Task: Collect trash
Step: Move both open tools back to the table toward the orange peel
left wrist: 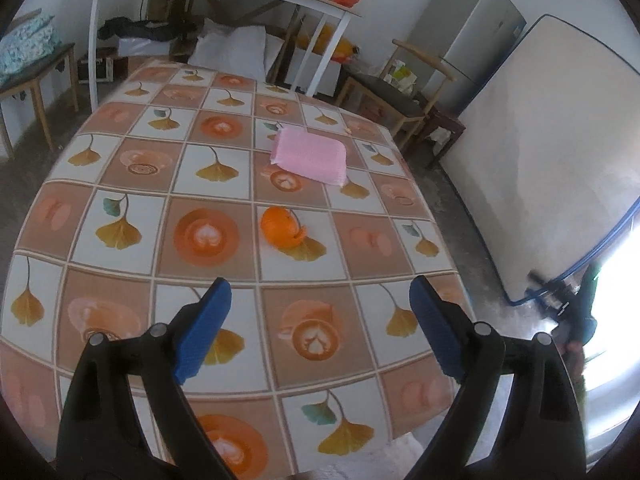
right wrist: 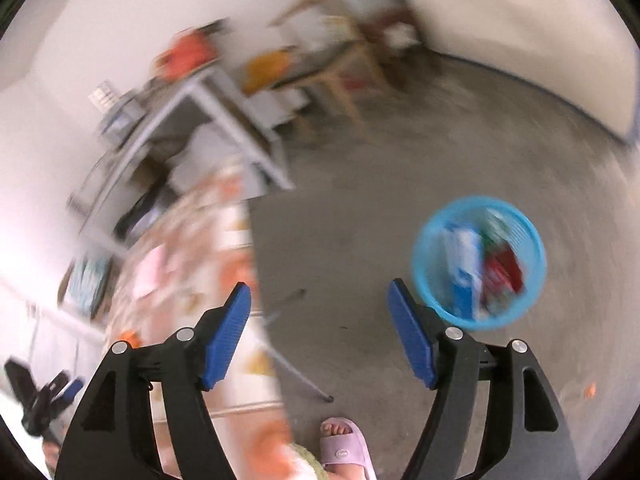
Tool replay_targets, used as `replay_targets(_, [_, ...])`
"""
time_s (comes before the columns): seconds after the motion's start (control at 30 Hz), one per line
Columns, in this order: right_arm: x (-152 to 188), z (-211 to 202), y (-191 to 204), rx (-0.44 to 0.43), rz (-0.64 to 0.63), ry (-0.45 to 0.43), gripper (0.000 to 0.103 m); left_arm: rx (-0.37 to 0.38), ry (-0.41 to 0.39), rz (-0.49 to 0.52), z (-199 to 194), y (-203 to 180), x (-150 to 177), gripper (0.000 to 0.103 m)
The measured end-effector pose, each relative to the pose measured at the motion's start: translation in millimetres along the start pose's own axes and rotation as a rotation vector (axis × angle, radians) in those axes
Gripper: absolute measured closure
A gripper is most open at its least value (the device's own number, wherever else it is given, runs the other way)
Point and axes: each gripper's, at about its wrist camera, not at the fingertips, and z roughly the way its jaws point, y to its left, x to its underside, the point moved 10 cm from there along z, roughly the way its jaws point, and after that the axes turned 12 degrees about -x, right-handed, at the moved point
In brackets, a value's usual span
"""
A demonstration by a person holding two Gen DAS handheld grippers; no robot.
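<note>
While both sets of jaws gape empty, easy to crush or drop the orange peel (left wrist: 282, 232) before reaching the blue bin (right wrist: 480, 260).

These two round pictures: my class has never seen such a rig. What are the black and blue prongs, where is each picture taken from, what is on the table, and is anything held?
There is no robot here. A person holds a two-finger gripper in each hand, and a wide-angle camera on each looks along its fingers.

The left wrist view shows the left gripper above a table with a patterned cloth. On it lie an orange peel and a folded pink cloth. The jaws stand open, with nothing between them.

The right wrist view is blurred. The right gripper is over the floor beside a blue bin holding packaging. Its jaws are open and empty too.

The task is collecting trash, so the peel probably goes next.
</note>
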Motion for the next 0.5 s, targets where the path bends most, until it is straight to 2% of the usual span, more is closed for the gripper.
replay_targets(0.1, [6.2,25.8,77.8,-0.110,-0.136,0.085,0.034,-0.023,-0.012,0.007,1.5,4.7,5.8,0.016])
replay_targets(0.23, [30.8,63.1,143.8,-0.191,-0.227,0.189,0.034,-0.043,-0.041,0.021,7.3,9.3,8.1,0.016])
replay_targets(0.37, [54.0,93.1,176.3,-0.220,-0.230,0.270,0.034,-0.021,-0.054,0.065,27.3,5.9,0.1,0.016])
replay_targets(0.43, [66.3,100.4,187.3,-0.236,-0.221,0.303,0.034,-0.002,-0.040,0.098,41.8,1.7,-5.7,0.016])
replay_targets(0.5, [74.1,105.5,194.1,-0.241,-0.220,0.326,0.034,-0.015,-0.013,0.127,59.8,0.3,-10.5,0.017])
